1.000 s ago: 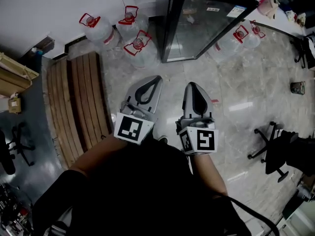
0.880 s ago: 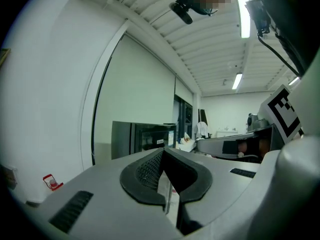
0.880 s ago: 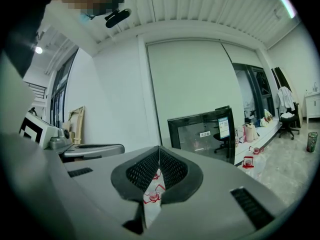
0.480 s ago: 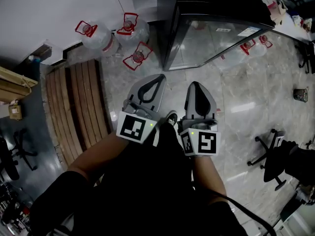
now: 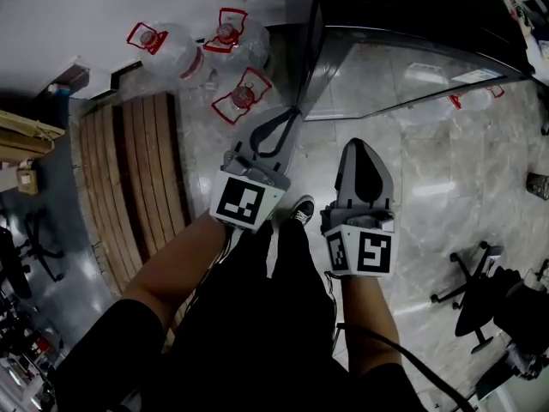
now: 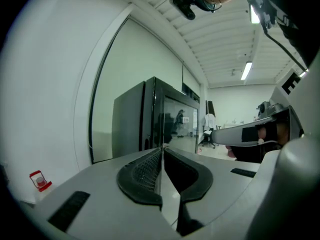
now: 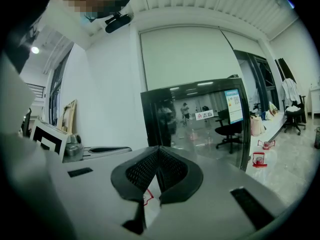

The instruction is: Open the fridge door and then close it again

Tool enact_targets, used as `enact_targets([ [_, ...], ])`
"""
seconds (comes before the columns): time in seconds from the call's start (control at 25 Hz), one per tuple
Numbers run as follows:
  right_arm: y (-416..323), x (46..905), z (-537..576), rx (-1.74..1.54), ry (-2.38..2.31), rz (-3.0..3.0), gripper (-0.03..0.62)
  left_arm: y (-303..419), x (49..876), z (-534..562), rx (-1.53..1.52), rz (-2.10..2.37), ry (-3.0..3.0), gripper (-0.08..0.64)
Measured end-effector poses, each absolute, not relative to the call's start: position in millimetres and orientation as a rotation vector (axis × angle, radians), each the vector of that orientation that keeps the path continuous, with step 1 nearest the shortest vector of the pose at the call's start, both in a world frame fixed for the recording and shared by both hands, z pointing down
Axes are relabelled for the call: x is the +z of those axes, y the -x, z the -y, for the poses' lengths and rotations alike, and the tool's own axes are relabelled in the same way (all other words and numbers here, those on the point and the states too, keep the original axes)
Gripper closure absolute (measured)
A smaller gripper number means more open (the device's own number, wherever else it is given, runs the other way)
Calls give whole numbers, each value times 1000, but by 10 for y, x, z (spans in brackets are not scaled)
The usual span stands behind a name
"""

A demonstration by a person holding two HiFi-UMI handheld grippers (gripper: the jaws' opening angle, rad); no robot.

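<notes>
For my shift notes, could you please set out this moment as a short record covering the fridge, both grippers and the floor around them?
fridge: black, glass door looks closed
left gripper: shut, empty, pointing toward the fridge, not touching it
right gripper: shut, empty, beside the left one
floor, left side: three water jugs with red handles, wooden slats
floor, right side: office chair

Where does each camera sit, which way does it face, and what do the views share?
Head view: on the person's head, facing steeply down at the floor; shows forearms, legs, left hand-held gripper, right hand-held gripper.
Left gripper view: on that gripper, looking along its shut jaws at the fridge.
Right gripper view: likewise, toward the glass door.
Shared: the fridge.
</notes>
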State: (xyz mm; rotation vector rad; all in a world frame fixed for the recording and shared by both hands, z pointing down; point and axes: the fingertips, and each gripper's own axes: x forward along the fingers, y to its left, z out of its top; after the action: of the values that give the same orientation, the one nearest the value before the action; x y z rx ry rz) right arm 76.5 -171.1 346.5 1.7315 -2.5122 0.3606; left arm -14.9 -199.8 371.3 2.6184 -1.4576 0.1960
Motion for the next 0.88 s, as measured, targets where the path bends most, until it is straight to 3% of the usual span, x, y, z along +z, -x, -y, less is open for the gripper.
enact_targets([
  [0.32,-726,3971,1982,417,-1699,2496,577,159,4141,2474,86,1389,-2643,471],
  [0.88,-831,4378,2060,481,-1734,2454,577,-65,4294,2758,7,1269,-2742,445],
])
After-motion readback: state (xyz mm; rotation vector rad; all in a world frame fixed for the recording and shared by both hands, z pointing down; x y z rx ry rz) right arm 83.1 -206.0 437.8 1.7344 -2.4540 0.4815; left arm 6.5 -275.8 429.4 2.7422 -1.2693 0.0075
